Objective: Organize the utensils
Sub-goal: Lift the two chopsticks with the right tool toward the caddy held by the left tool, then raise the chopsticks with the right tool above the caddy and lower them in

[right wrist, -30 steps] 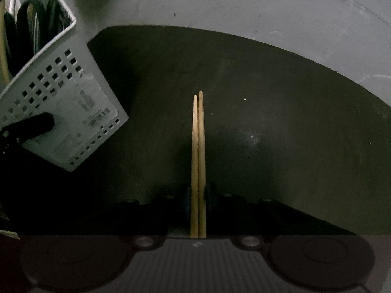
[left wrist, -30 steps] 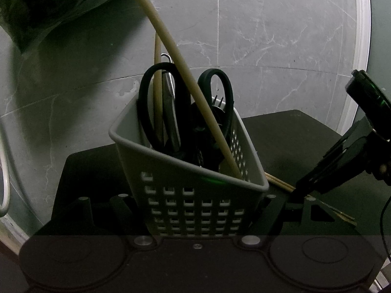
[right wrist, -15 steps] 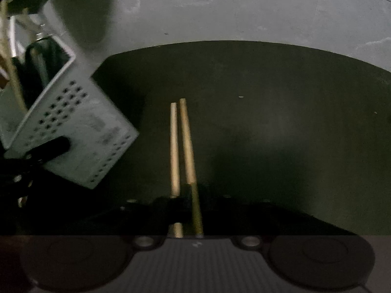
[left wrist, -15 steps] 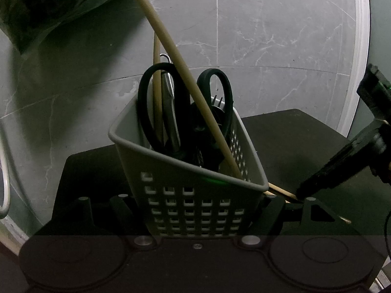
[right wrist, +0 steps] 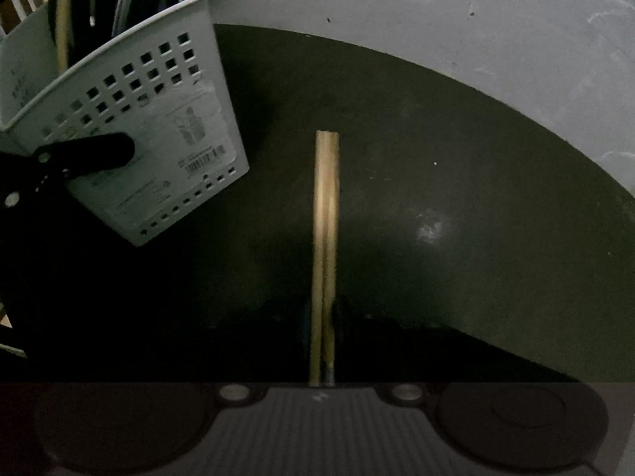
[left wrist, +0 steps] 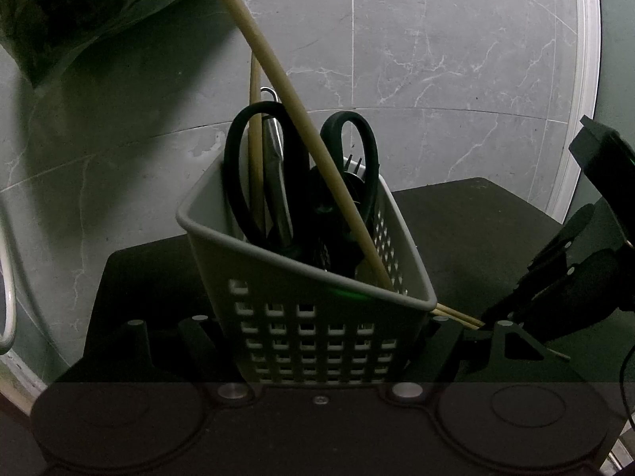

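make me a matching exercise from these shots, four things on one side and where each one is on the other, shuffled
Things:
1. scissors
2. pair of chopsticks
3. utensil basket
4. plastic bag

Places:
A. clamped between the left gripper's fingers
B. on the grey floor, behind and to the left of the basket in the left wrist view
C. handles up, inside the basket
D. between the right gripper's fingers, over the dark mat

Pairs: 1-C, 2-D, 3-A, 4-B
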Available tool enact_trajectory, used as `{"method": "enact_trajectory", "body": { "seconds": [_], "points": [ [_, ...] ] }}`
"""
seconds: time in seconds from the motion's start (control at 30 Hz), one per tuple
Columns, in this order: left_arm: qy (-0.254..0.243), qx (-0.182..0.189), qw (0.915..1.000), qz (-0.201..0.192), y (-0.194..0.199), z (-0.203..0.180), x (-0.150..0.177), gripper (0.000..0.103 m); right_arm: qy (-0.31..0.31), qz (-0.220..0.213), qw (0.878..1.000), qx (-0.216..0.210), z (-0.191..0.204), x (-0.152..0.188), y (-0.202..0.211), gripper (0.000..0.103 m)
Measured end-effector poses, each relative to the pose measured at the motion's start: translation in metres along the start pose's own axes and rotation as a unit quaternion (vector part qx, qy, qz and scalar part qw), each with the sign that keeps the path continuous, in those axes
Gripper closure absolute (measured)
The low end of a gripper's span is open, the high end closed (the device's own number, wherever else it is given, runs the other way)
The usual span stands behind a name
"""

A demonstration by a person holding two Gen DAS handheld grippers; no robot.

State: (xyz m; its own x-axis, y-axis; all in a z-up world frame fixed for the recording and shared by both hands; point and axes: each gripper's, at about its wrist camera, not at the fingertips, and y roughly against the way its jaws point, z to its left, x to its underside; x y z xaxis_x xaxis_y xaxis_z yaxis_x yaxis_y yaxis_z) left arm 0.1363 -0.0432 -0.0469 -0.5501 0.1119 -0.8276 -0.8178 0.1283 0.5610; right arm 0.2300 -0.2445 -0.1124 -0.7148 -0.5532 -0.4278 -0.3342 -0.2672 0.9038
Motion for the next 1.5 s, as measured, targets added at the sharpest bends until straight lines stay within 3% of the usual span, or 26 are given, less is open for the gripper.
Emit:
{"method": "enact_trajectory", "body": {
  "seconds": [0.23, 0.3, 0.67, 0.9, 1.3, 1.5],
  "points": [
    [0.001, 0.000, 1.0000, 0.000, 0.000, 0.000, 0.000, 0.027, 0.007, 0.035, 0.999, -0.008, -0.005, -0.018, -0.002, 0.088],
    [0.001, 0.000, 1.0000, 0.000, 0.000, 0.000, 0.000, 0.027, -0.018, 0.044, 0.999, -0.019, -0.012, -0.027, -0.004, 0.088],
    [0.004, 0.001, 1.0000, -0.002, 0.000, 0.001, 0.001, 0.027, -0.005, 0.032, 0.999, -0.027, -0.013, -0.023, 0.004, 0.091],
    [0.003, 0.000, 1.0000, -0.001, 0.001, 0.001, 0.001, 0.027, -0.056, 0.011, 0.996, -0.063, -0.033, -0.010, 0.003, 0.091],
    [0.003, 0.000, 1.0000, -0.002, 0.001, 0.001, 0.001, 0.027, -0.176, -0.061, 0.969, -0.163, -0.070, 0.014, 0.006, 0.090],
    [0.003, 0.000, 1.0000, -0.002, 0.001, 0.001, 0.001, 0.027, -0.187, -0.140, 0.952, -0.200, -0.077, 0.023, 0.025, 0.090]
  ]
}}
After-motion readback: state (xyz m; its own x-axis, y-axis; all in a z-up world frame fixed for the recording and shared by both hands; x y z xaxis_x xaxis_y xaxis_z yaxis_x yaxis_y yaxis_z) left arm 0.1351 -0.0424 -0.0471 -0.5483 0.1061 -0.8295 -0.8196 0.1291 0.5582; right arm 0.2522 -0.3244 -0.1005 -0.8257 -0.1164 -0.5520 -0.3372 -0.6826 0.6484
